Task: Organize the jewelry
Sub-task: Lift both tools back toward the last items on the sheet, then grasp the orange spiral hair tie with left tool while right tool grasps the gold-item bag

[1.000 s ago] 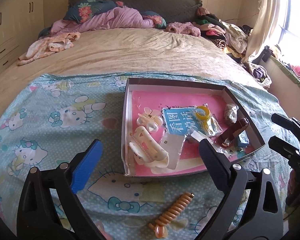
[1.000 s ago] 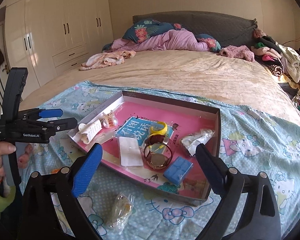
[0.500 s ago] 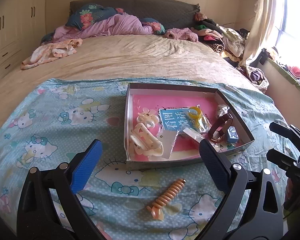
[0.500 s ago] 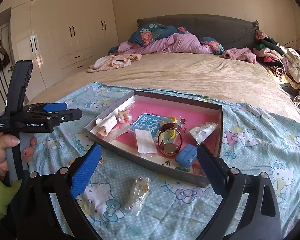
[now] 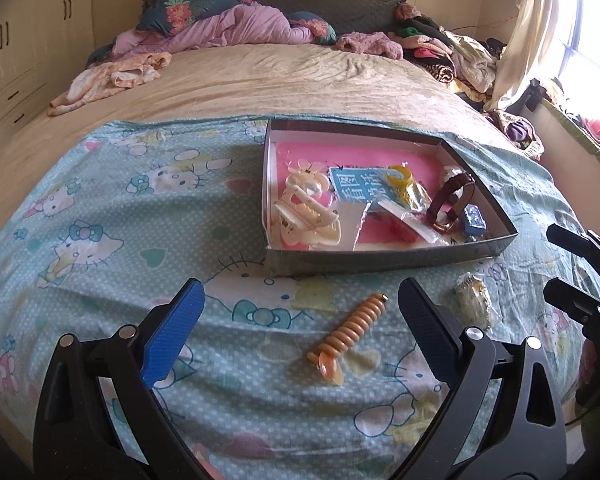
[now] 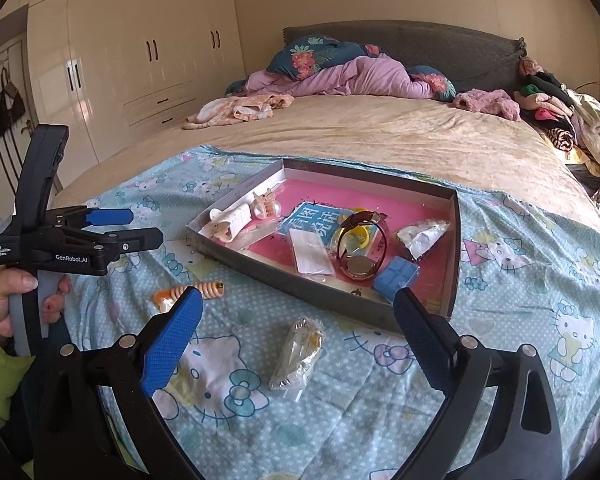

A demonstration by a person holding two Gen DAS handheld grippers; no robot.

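A shallow grey box (image 5: 380,258) with a pink floor lies on the Hello Kitty sheet; it also shows in the right wrist view (image 6: 332,294). In it lie cream hair clips (image 5: 306,216), a brown watch (image 6: 360,250), a yellow ring (image 5: 400,174), a blue case (image 6: 396,278) and small bags. An orange spiral hair clip (image 5: 350,330) lies on the sheet before the box. A small clear bag (image 6: 298,354) lies beside it. My left gripper (image 5: 296,340) is open and empty above the spiral clip. My right gripper (image 6: 296,340) is open and empty above the clear bag.
The Hello Kitty sheet (image 5: 120,216) covers the near end of a beige bed. Crumpled bedding (image 5: 228,28) and clothes (image 5: 452,56) lie at the far end. White wardrobes (image 6: 140,48) stand on the left. A window with a curtain (image 5: 540,28) is on the right.
Both grippers have drawn back from the box, which looks farther away. The spiral clip and the clear bag now sit fuller in view. Both grippers stay open.
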